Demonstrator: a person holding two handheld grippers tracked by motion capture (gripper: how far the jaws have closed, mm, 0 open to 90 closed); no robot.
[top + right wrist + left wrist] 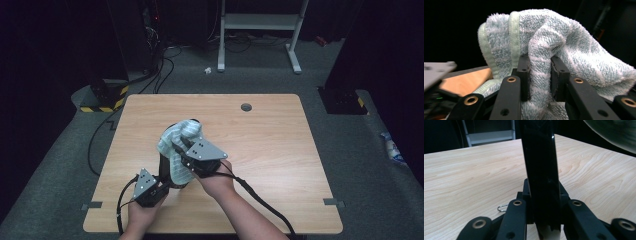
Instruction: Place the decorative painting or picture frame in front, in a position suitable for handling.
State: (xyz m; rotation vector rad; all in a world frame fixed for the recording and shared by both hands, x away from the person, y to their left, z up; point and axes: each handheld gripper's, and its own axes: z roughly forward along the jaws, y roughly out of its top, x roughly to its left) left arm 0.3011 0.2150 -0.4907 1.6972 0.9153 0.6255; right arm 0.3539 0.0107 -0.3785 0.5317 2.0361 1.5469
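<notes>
High view: above the pale wooden table, the right gripper rubs a soft pale-blue terry towel over a tall black object, perhaps a bottle, which the left gripper steadies low down.

Left gripper view: the jaws close on that glossy black object; it looks stiff and slippery, best held low.

Right gripper view: the jaws pinch a fold of the towel, limp and light. The towel hides the object's top.
</notes>
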